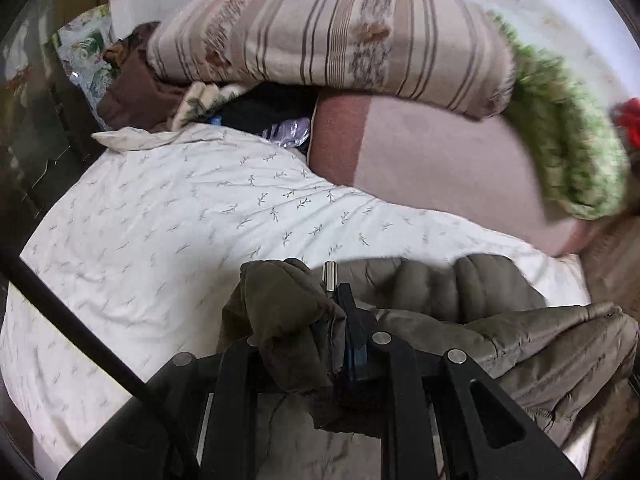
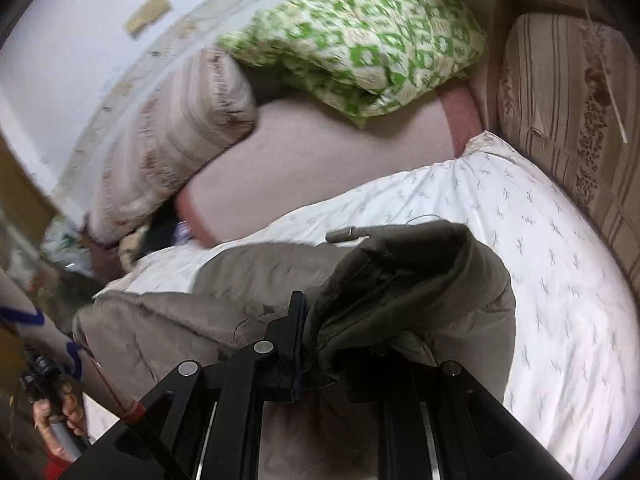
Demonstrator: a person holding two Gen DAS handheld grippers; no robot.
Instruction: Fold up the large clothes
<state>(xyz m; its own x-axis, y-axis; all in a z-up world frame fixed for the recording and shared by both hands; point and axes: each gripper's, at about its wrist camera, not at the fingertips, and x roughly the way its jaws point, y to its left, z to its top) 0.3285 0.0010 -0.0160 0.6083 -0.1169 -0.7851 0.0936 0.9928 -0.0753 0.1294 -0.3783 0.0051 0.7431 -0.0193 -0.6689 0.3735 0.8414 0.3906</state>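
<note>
- Left wrist camera looks steeply down along its gripper [image 1: 340,320], close over the bed sheet [image 1: 160,220].
- Right wrist camera looks down likewise, close.
- The 2 views share the olive padded jacket [image 2: 400,280], sheet and striped pillow [image 1: 340,32].

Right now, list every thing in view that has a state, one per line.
Left hand-held gripper: shut on the padded jacket.
Right hand-held gripper: shut on the padded jacket.
Padded jacket: bunched, lifted at both gripped ends, not yet folded flat.
Bedsheet: spread out, lightly wrinkled.
Striped quilt: folded, stacked on the pink blanket.
Green quilt: folded, lying on the pink blanket.
</note>
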